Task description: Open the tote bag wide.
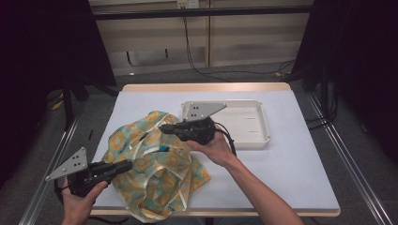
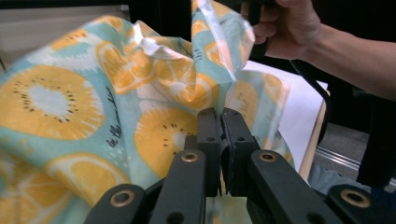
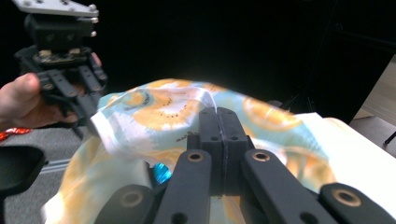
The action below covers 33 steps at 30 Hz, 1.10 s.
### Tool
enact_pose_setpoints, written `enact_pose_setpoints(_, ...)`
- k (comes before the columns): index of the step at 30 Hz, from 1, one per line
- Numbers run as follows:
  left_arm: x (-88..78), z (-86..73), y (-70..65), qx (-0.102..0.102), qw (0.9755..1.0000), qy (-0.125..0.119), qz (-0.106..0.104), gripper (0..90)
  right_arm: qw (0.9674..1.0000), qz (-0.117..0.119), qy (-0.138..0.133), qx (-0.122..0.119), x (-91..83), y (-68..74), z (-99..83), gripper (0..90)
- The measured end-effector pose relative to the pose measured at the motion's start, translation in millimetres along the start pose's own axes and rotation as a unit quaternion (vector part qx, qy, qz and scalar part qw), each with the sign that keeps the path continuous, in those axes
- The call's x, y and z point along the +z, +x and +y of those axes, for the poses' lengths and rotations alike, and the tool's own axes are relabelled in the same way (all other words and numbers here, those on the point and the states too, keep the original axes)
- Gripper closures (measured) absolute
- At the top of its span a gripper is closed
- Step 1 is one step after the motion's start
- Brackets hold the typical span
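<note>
Yellow-and-teal fruit-print cloth (image 1: 155, 168) lies bunched on the left half of the white table (image 1: 291, 168), its near edge reaching the table's front rim. At far left, your left gripper (image 1: 126, 165) points in at the cloth's near-left edge; in the left gripper view its jaws are pressed together on a fold of the fabric. Moving right, your right gripper (image 1: 165, 128) sits above the cloth's far side, and in the right gripper view its jaws are likewise clamped tight on a raised fold. A small blue item (image 1: 162, 148) shows among the folds between the two tools. Right of the cloth stands a shallow white tray (image 1: 263, 117).
</note>
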<state>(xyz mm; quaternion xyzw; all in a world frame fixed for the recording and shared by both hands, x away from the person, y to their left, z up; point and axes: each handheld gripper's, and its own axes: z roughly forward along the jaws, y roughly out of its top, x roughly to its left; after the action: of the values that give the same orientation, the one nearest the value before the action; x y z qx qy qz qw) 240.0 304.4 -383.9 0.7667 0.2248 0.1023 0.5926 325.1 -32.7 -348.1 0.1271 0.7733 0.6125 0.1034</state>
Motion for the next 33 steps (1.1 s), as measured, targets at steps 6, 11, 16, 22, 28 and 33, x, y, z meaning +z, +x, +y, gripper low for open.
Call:
enact_pose_setpoints(6, -11.4, 11.8, 19.2, -0.017, 0.9994, -0.023, 0.022, 88.8, 0.9999, -0.012, -0.008, 0.003, 19.5, -21.0, 17.6, 90.0)
enact_pose_setpoints(11, -13.7, 16.9, 45.2, -0.038, 0.9979, -0.024, 0.046, 89.1, 0.9996, -0.022, -0.005, 0.018, 36.1, -40.1, 23.1, 90.0)
enact_pose_setpoints(16, -13.6, 17.5, 71.0, -0.061, 0.9956, -0.019, 0.069, 89.6, 0.9991, -0.031, 0.002, 0.028, 41.2, -47.5, 12.3, 75.1)
enact_pose_setpoints(22, -16.5, 12.6, 88.9, -0.086, 0.9925, -0.015, 0.086, 89.8, 0.9983, -0.046, -0.012, 0.034, 20.5, -42.1, 2.0, 43.4)
enact_pose_setpoints(28, -19.5, -0.3, 97.2, -0.113, 0.9884, -0.009, 0.102, 89.8, 0.9973, -0.067, 0.004, 0.031, 3.6, -40.1, -15.4, 33.2)
enact_pose_setpoints(33, -19.4, -10.4, 103.6, -0.121, 0.9876, -0.006, 0.1, 89.8, 0.9987, -0.044, 0.017, 0.021, -2.9, -29.9, -28.7, 31.2)
